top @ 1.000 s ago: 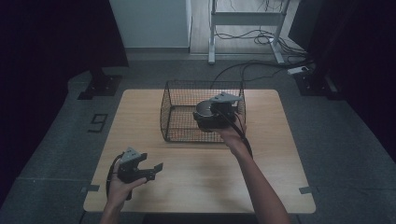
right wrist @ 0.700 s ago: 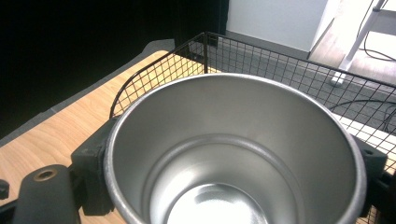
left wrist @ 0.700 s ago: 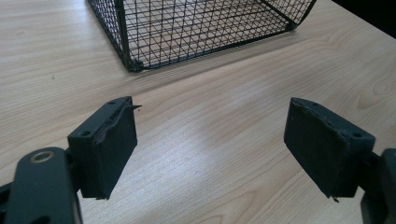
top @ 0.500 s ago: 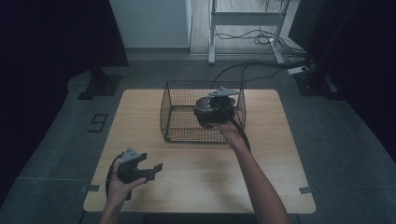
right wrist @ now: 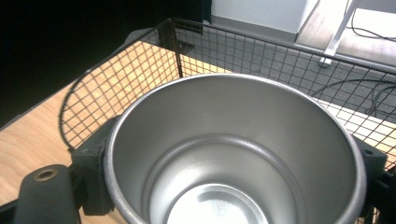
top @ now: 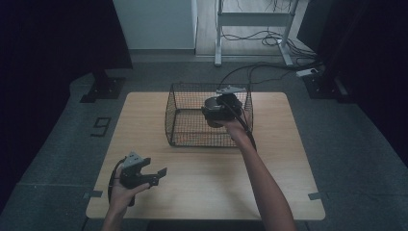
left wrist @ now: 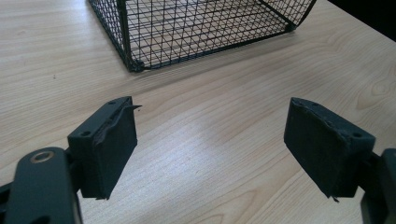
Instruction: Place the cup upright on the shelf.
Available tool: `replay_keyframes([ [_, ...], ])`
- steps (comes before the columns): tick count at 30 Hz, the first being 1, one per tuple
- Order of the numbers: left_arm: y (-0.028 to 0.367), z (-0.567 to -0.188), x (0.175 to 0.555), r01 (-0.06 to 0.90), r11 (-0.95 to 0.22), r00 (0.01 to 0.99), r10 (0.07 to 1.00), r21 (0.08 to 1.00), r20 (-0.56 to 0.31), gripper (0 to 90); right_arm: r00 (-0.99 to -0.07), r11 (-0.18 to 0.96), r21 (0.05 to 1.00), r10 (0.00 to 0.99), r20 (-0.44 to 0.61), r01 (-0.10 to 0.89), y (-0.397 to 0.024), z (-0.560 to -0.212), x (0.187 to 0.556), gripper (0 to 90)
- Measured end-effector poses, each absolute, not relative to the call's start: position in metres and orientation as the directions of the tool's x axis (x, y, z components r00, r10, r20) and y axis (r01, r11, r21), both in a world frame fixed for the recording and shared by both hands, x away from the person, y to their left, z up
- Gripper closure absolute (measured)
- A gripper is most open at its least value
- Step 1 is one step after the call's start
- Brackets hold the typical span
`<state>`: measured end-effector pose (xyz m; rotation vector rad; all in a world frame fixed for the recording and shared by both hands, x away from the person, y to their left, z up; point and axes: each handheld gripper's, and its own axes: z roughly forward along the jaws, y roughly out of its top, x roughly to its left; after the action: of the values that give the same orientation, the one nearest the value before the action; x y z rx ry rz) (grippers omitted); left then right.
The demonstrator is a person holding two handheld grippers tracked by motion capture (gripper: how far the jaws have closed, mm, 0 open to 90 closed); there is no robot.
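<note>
A black wire basket [top: 192,137] stands on the far middle of the wooden table [top: 288,183]. My right gripper [top: 216,109] is over the basket's right half, shut on a shiny steel cup [top: 210,118]. In the right gripper view the cup [right wrist: 233,154] is open-side up and empty, with a black pad [right wrist: 93,177] pressed on each side and the basket's mesh [right wrist: 140,65] behind it. My left gripper [top: 159,176] hovers near the table's front left, jaws wide open. In the left gripper view bare wood lies between its pads [left wrist: 112,144], and the basket's near corner [left wrist: 135,65] is ahead.
Beyond the table a metal stand [top: 255,19] and loose cables [top: 260,67] lie on the grey floor. A dark panel on a foot [top: 103,86] stands at the far left. Bare wood runs along the table's front and both sides of the basket.
My right gripper has carried the cup a little leftward and farther over the basket. The left gripper has stayed where it was, still open.
</note>
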<state>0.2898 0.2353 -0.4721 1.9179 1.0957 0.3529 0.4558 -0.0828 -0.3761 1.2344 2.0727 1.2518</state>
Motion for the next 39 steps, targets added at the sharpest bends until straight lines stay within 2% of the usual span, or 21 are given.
replay_keyframes([
  [39,0.242,-0.469,0.289,0.554,-0.21,0.564,0.807,0.806,-0.177,17.4,-0.462,0.205,0.803,0.882,0.096,0.559,-0.078,-0.422,0.515,15.2],
])
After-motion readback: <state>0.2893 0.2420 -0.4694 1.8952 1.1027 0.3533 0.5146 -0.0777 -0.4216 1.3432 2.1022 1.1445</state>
